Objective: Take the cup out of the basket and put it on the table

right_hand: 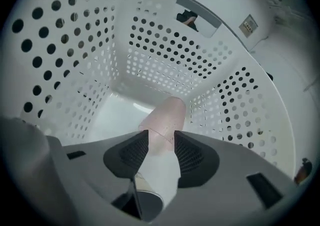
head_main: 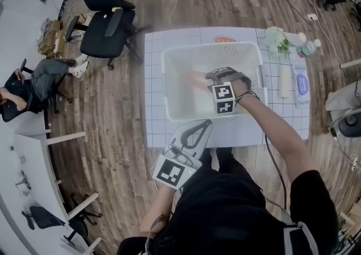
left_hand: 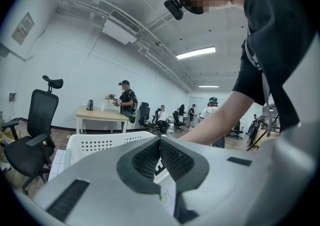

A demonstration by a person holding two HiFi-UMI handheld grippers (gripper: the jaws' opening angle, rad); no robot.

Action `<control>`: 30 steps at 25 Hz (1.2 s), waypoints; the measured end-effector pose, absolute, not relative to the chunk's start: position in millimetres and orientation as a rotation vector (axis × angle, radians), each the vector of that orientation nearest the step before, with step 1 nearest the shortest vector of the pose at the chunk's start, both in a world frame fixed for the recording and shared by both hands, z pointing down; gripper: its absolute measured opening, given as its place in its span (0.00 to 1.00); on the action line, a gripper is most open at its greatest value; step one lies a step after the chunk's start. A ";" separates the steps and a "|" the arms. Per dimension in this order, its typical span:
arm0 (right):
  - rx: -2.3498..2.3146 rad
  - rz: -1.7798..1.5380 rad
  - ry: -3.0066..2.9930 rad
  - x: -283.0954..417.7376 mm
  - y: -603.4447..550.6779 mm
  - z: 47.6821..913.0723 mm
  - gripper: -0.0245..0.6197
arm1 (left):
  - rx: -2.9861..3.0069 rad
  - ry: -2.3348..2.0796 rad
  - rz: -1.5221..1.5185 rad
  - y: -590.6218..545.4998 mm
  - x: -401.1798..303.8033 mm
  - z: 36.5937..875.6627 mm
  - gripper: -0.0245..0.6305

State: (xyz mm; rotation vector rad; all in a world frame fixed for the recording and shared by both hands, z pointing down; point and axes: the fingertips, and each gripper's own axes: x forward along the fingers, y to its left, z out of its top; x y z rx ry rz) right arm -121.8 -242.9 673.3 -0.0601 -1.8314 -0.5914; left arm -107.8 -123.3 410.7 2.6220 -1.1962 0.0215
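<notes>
L claw (head_main: 202,127) sits low, close in front of the torso, approx level, jaws shut tight w/ nothing btwn them. Its marker cube (head_main: 172,172) faces up and the L forearm (head_main: 153,214) is bent in against the body. R arm (head_main: 276,135) is stretched fwd, forearm bare, black sleeve (head_main: 316,192) at the shoulder, dark strap (head_main: 248,96) round the wrist. R claw (right_hand: 161,145) is tipped steeply down, jaws wide apart, w/ the cup (right_hand: 169,112) lying btwn the pads. R marker cube (head_main: 224,99) faces up toward the head cam.
</notes>
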 end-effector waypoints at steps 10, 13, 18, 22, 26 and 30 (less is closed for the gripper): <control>-0.014 -0.817 -1.787 -141.2 -260.4 672.1 0.23 | 2.616 -1.196 0.047 -116.4 -109.9 414.3 0.05; 0.011 -0.824 -1.810 -146.5 -261.7 667.7 0.14 | 2.608 -1.203 0.046 -115.3 -111.0 414.5 0.05; 0.073 -0.787 -1.879 -152.0 -261.5 657.9 0.09 | 2.608 -1.213 0.044 -115.2 -113.6 413.3 0.05; 0.111 -0.746 -1.915 -151.8 -262.0 643.9 0.08 | 2.609 -1.210 0.044 -115.6 -113.7 411.7 0.05; 0.150 -0.721 -1.942 -148.1 -261.6 627.5 0.08 | 2.620 -1.203 0.035 -114.9 -111.5 408.4 0.05; 0.203 -0.712 -1.974 -144.6 -262.4 605.3 0.08 | 2.642 -1.200 0.022 -112.3 -108.1 403.2 0.05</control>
